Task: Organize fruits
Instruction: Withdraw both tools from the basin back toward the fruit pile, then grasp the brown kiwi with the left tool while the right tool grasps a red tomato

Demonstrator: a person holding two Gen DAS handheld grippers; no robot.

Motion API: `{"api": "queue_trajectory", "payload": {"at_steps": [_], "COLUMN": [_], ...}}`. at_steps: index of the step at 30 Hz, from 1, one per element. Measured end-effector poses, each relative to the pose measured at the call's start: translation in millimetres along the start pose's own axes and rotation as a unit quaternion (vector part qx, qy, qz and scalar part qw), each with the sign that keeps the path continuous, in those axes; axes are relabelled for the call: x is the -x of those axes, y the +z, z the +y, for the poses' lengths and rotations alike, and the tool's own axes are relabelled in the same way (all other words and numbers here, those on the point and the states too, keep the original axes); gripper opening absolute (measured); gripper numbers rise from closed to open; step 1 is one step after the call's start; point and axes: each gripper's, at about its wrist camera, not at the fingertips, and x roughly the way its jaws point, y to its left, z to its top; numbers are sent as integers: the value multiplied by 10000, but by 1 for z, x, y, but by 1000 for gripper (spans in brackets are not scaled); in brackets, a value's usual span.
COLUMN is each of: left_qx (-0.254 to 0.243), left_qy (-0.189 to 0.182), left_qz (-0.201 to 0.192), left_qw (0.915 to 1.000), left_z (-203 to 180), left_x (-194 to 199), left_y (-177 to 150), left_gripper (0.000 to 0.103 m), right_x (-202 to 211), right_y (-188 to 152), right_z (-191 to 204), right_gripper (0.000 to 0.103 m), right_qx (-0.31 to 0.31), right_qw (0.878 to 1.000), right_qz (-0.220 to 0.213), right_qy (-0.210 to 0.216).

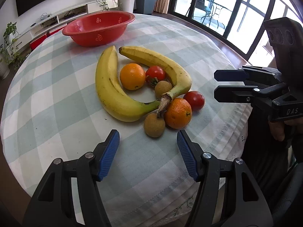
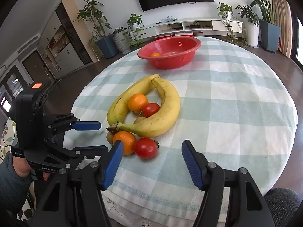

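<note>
The fruits are gathered in a cluster near the middle of the checked surface [image 1: 56,98]. Two bananas [image 1: 111,90] are laid as an open ring with their stems meeting at the near side; inside the ring an orange [image 1: 132,76], a tomato [image 1: 155,73] and a small brown fruit [image 1: 163,89] are seen touching one another. Just outside the stems, on the near right, a second orange [image 1: 178,113], a second tomato [image 1: 194,100] and another brown fruit [image 1: 154,125] are huddled together. At the far side a red bowl [image 1: 98,28] is set — one orange fruit [image 2: 155,54] is visible inside it in the right wrist view.

The left gripper [image 1: 148,151] is held just near of the cluster, its jaws apart with nothing between them. The right gripper [image 2: 149,159] is poised at the near right, jaws apart and empty — the near tomato lies just beyond its tips.
</note>
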Motion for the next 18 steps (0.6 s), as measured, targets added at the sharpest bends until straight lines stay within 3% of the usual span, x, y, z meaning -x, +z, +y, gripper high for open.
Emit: {"api": "queue_trajectory", "payload": {"at_steps": [3, 5, 8, 18], "left_qx": [-151, -200, -280, -167], "left_qy": [-48, -84, -116, -216], "left_qz": [92, 137, 184, 165], "left_qw": [9998, 9997, 9994, 9995], "left_z": [-5, -7, -10, -8], "left_x": [-7, -11, -17, -26], "left_y": [5, 8, 12, 16], "left_gripper": [56, 44, 39, 39], "right_x": [-1, -1, -2, -8], "right_y": [0, -1, -2, -5], "right_z": [1, 1, 0, 3], "right_gripper": [62, 62, 62, 62], "right_qx": [28, 13, -12, 82], "right_qw": [10000, 10000, 10000, 9997], "right_qz": [23, 27, 43, 214], "right_qy": [-9, -10, -12, -65]}}
